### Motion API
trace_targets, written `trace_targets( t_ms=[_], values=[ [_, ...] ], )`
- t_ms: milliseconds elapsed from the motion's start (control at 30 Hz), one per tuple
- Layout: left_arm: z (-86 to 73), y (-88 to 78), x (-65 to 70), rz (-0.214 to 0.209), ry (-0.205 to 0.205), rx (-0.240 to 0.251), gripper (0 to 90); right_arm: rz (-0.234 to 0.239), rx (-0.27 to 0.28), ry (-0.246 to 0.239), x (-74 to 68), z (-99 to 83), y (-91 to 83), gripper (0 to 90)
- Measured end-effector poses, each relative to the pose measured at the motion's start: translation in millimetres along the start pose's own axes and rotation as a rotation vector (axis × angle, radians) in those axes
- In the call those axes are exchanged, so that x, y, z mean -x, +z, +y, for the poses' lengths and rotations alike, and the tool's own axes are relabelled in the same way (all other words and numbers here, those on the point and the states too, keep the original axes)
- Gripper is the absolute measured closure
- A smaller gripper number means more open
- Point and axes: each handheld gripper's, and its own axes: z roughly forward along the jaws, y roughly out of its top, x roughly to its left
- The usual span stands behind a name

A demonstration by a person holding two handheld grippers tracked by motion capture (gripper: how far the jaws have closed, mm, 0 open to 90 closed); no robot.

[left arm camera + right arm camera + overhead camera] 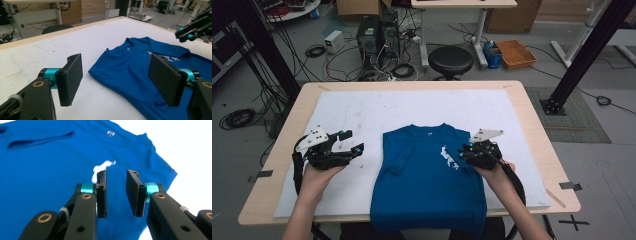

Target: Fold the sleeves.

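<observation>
Our right gripper (116,195) hangs a little open right over the blue shirt (427,175); our left gripper (347,142) waits wide open beside it on the counter (362,107).

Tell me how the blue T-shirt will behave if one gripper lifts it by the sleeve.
The T-shirt is likely floppy: it lies flat, with a sleeve folded over and its hem draping over the table edge. Lifted at one point, it would probably sag and trail rather than hold its shape. It looks thin and light, so a push would likely bunch it rather than slide it whole.
</observation>
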Motion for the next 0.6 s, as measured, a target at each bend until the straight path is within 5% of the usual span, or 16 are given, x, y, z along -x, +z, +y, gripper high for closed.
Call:
trace_targets(
  t_ms=[233,367,533,600],
  values=[
    [-1.0,2.6,0.4,-0.007,-0.004,-0.008,27.9,-0.029,-0.094,0.028,9.7,20.4,49.1,72.7],
    [-1.1,1.8,-0.2,-0.004,-0.009,-0.007,27.8,-0.008,-0.150,0.019,9.7,21.6,67.0,72.8],
    [-1.5,2.1,-0.6,-0.002,-0.008,-0.014,27.9,0.015,-0.158,-0.001,8.0,20.5,73.5,73.6],
    [-1.5,2.8,0.2,-0.004,-0.008,-0.013,27.8,0.030,-0.158,-0.007,6.9,20.8,74.7,84.7]
  ],
)
